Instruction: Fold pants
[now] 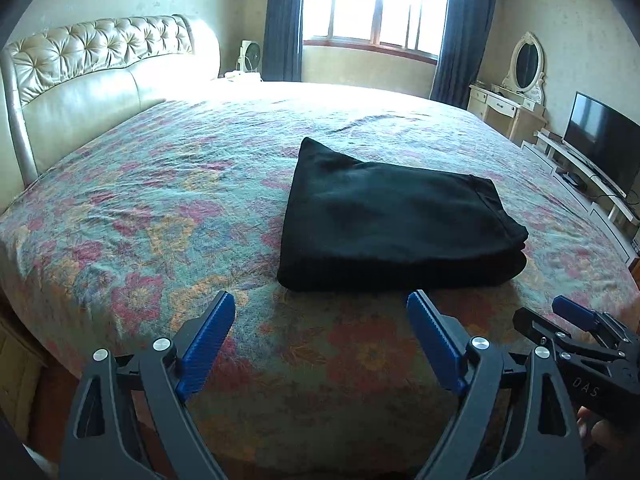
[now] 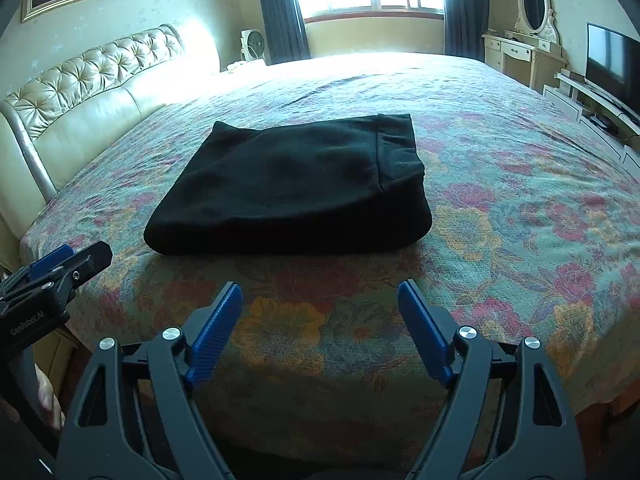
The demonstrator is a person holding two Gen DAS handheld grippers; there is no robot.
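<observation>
Black pants (image 1: 396,220) lie folded into a thick rectangular stack on the floral bedspread (image 1: 160,200), near the bed's front edge. They also show in the right wrist view (image 2: 292,188), with the waistband on the right side. My left gripper (image 1: 320,300) is open and empty, held just short of the stack's near edge. My right gripper (image 2: 320,290) is open and empty, also a little in front of the stack. Each gripper shows in the other's view: the right one (image 1: 560,312) at lower right, the left one (image 2: 80,256) at lower left.
A padded cream headboard (image 1: 80,76) stands on the left. A window with dark curtains (image 1: 376,4) is at the back. A dresser with an oval mirror (image 1: 524,68) and a TV on a low stand (image 1: 600,140) line the right wall.
</observation>
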